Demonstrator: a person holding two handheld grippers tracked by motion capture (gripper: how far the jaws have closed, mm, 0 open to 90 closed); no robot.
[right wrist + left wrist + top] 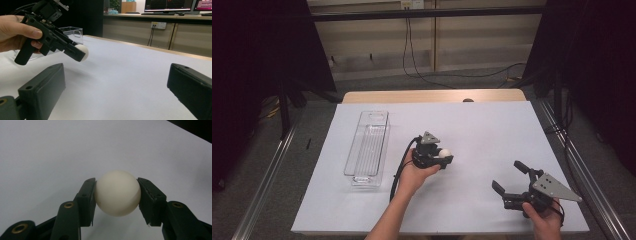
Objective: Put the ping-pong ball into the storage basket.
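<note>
1. A clear bin (368,147) lies on the white sheet (472,130) that covers the counter (432,95), just beside the left hand-held gripper (446,160) on the side away from the right one. The bin is long and narrow, and its length runs away from the person.
2. In the right gripper view the bin (72,32) stands behind the left hand-held gripper (81,53).
3. Between the two hand-held grippers the sheet is bare. Nothing lies between the left one and the bin either.
4. Beyond the counter, dark stands and a trailing cable (412,60) stand on the floor, well apart from both hand-held grippers.
5. The left hand-held gripper is clamped on a white ball (117,193). One pad presses each side of the ball at about its middle.
6. In the high view the ball (445,153) sits at the tip of the left hand-held gripper, pointing toward the right one. In the right gripper view the ball (82,52) hangs clear above the sheet, with its shadow below it.
7. The left hand (414,175) grips the handle of its hand-held gripper from below.
8. The right hand-held gripper (508,176) has its jaws wide apart and holds nothing. It sits near the counter's near edge, well apart from the ball, with its jaws turned toward the left hand-held gripper.
9. The right hand (546,217) holds it just above the sheet.
</note>
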